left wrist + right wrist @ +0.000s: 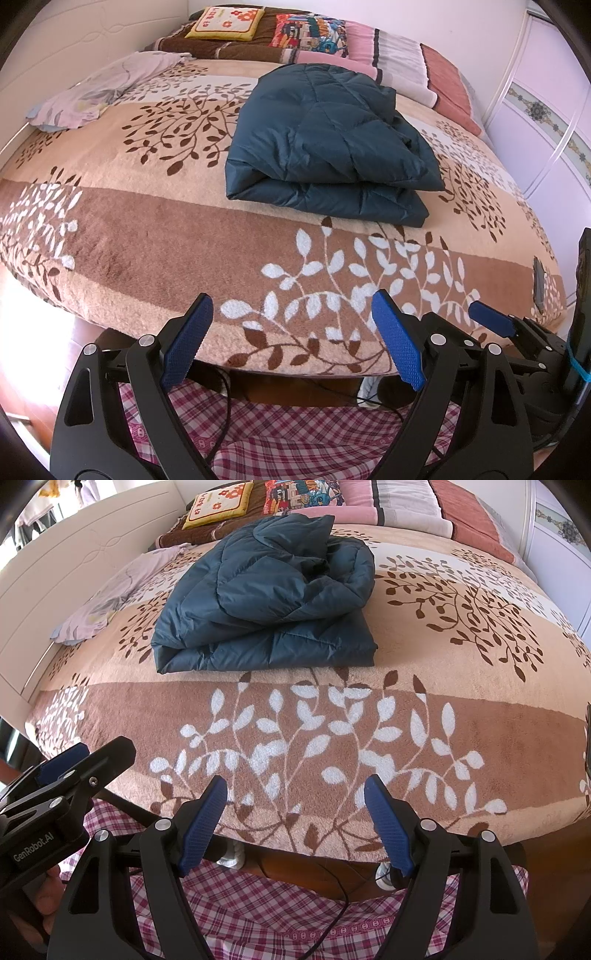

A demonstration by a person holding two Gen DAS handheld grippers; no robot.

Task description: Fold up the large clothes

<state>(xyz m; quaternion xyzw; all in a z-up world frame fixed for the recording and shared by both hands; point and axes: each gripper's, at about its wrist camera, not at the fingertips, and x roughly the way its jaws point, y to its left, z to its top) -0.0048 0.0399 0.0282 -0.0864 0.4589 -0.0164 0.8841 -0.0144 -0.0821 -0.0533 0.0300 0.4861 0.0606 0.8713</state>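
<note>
1. While both tools hang over the near edge of the bed (pixel 122 254), the dark teal quilted jacket (pixel 325 147) lies folded into a thick bundle on the leaf-patterned blanket (pixel 207 122), well apart from both tools.
2. The left tool (pixel 291 339) has its two blue pads spread wide, and nothing is between them; only the blanket edge and a pink checked cloth (pixel 295 435) show below it.
3. The right tool (pixel 295 819) is also spread wide and holds nothing (its blue pads stand apart over the white leaf pattern).
4. In the left wrist view, the right tool (pixel 491 317) appears at the right side, just beside the left one. In the right wrist view, the left tool (pixel 70 760) comes in from the left edge, with the words "GenRobot.AI" on its black body.
5. The jacket has its folded edge toward the camera, and the upper layers are a little loose and puffy at the far side.
6. A pale lilac cloth (pixel 96 92) lies crumpled near the white headboard (pixel 74 40), to the left of the jacket and apart from it.
7. At the far end of the bed there are a yellow flower cushion (pixel 225 22), a colourful cartoon pillow (pixel 310 31), and a pink striped blanket (pixel 388 55).
</note>
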